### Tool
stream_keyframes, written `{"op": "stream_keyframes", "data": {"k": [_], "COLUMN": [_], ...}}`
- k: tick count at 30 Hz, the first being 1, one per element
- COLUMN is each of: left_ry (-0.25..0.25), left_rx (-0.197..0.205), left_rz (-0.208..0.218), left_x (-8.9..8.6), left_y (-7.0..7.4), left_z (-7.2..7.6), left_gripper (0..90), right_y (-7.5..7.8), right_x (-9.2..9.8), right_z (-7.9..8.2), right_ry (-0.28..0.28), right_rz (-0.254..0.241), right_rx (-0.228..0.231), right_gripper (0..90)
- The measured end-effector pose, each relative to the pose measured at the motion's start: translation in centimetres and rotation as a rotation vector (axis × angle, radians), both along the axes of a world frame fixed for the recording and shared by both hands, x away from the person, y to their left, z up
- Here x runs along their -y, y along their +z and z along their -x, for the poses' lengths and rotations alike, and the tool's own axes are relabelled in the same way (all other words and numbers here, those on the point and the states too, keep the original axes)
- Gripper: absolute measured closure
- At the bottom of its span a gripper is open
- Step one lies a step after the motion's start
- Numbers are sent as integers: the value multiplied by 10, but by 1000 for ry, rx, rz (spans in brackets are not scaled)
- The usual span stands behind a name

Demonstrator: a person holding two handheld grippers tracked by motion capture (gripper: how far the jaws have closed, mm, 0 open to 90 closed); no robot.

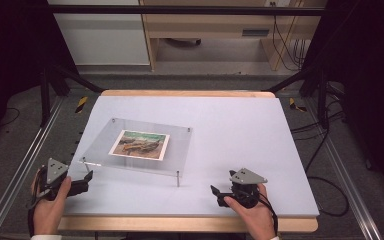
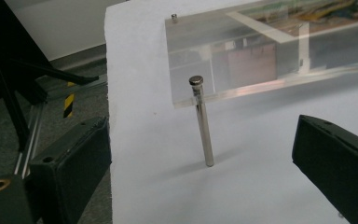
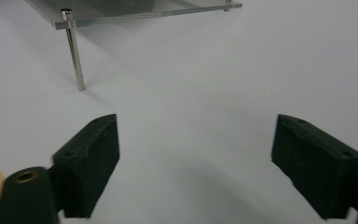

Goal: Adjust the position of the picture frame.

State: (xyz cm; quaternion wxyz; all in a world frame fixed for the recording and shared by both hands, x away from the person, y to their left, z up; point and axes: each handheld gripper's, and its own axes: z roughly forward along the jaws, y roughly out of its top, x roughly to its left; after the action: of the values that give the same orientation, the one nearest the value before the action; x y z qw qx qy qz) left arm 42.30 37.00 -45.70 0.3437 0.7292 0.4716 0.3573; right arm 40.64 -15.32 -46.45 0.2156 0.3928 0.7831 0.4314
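A clear acrylic plate [image 1: 180, 150] stands on thin metal legs on the white table [image 1: 245, 130], left of centre. A colour picture [image 1: 139, 144] lies flat within it. My left gripper [image 1: 85, 181] is at the table's near left corner, open and holding nothing, pointing at the plate's near left leg [image 2: 203, 121]. That leg stands a short way beyond the jaws, apart from them. My right gripper [image 1: 217, 196] rests near the front edge on the right, open with nothing between its fingers. Its view shows the plate's near right leg [image 3: 74, 51] farther off.
The table has a wooden rim [image 1: 190, 224] at front and back. Metal rails [image 1: 15, 175] run along both sides, with black frame posts [image 1: 45, 95] behind. Cables [image 1: 325, 150] lie on the floor to the right. White table surface stretches right of the plate.
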Motion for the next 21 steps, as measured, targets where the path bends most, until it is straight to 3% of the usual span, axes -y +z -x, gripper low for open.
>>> {"op": "stream_keyframes", "data": {"k": [2, 4, 12, 14, 21], "left_ry": [5, 16, 28, 27, 12], "left_rx": [6, -1, 5, 13, 20], "left_rz": [-17, 6, 64, 80, 127], "left_x": [0, -1, -5, -5, -7], "left_y": [-2, -1, -1, 0, 0], "left_z": [-1, -1, 1, 1, 0], "left_gripper": [41, 43, 40, 40, 38], "right_y": [-1, -2, -7, -9, -14], "right_x": [-4, -6, -15, -26, -59], "right_z": [1, 1, 4, 6, 5], "right_ry": [-7, -6, 19, 46, 119], "right_rz": [27, 36, 13, -14, -46], "right_rx": [10, 22, 27, 20, 5], "right_gripper": [244, 299, 349, 409, 447]}}
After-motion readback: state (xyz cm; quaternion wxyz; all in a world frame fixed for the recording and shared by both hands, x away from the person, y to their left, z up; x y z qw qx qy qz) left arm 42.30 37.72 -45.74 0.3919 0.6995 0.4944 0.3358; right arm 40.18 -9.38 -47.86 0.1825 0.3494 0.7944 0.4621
